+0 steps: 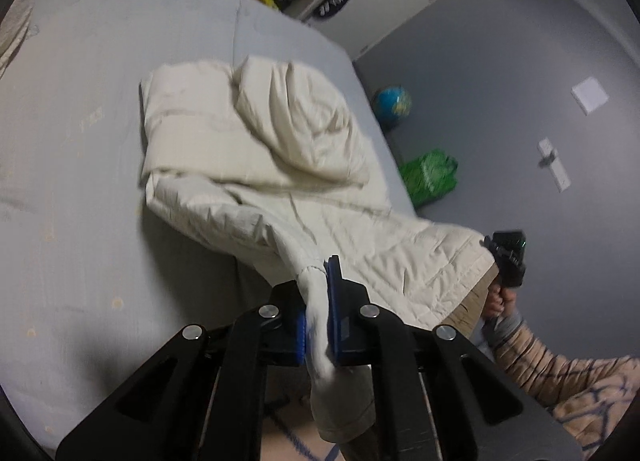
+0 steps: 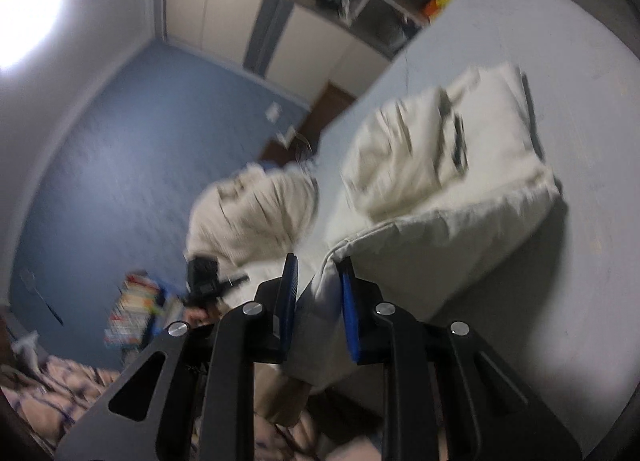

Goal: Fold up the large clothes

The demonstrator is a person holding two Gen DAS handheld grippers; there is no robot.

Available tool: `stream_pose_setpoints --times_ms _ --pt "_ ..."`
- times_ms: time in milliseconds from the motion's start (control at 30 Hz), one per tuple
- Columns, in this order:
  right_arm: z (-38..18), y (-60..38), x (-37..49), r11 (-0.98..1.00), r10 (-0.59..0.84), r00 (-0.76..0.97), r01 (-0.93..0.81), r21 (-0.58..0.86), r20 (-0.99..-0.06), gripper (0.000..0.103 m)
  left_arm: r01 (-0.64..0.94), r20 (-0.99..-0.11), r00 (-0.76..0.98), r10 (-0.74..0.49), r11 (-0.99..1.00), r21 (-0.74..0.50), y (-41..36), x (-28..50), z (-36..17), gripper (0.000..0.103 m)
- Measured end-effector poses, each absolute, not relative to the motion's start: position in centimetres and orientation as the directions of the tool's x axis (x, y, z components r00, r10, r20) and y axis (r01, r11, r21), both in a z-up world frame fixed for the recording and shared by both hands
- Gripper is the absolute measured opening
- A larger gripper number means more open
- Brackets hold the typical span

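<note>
Between both tongs' pads: cream quilt (image 1: 280, 133) edge, rest on bed (image 1: 80, 141).

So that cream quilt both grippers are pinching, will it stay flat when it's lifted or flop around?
The cream quilt probably flops: it sags between the left gripper and right gripper. It looks puffy, so likely bulky yet light. The piled part on the bed may drag.

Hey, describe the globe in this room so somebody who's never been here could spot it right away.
Start at the big bed with the pale grey cover and the cream quilt bunched on it. Follow the bed's far side edge down to the floor by the grey wall. There sits the globe, a small blue ball with green patches, just beyond a bright green bag; it is the only round thing there.
</note>
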State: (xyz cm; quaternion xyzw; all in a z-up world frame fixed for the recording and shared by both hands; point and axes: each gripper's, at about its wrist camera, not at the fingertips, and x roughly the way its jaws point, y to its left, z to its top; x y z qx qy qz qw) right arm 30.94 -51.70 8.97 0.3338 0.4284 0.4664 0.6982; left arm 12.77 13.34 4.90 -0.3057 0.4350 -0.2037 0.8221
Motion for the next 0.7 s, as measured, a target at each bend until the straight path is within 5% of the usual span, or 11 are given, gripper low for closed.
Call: stream_pose_setpoints --times_ms 267,333,400,500,633,667,700 --pt "10.3 -51.3 36.5 0.276 0.924 0.352 -0.340 0.899 -0.151 0.014 0.065 -0.549 0.594 -0.588 0.715 -0.696 15.1 16.8 7.7 0.008" --pt "10.5 -51.3 38.1 0.256 0.914 0.389 -0.335 0.907 -0.114 0.000 0.070 -0.544 0.597 -0.589 0.714 -0.696 15.5 18.0 8.4 0.008" --pt "10.9 -51.7 40.1 0.230 0.899 0.433 -0.326 0.917 -0.072 0.000 0.075 -0.537 0.595 -0.598 0.707 -0.703 15.7 19.7 8.7 0.008" --pt "10.8 -51.1 42.7 0.275 0.890 0.439 -0.293 0.916 -0.127 0.000 0.065 -0.545 0.583 -0.603 0.703 -0.708 15.4 21.9 8.4 0.008" --pt "8.8 -50.6 42.9 0.449 0.863 0.353 -0.209 0.869 -0.362 0.006 0.085 -0.556 0.552 -0.622 0.705 -0.704 14.0 22.7 8.2 0.008" --pt "8.4 -50.8 42.3 0.483 0.853 0.335 -0.213 0.849 -0.401 0.010 0.099 -0.565 0.539 -0.625 0.713 -0.694 13.4 22.2 8.2 0.008" --pt "7.8 -51.4 41.5 0.520 0.837 0.316 -0.211 0.828 -0.446 0.031 0.108 -0.567 0.532 -0.628 0.715 -0.691 13.1 21.9 8.1 0.008"
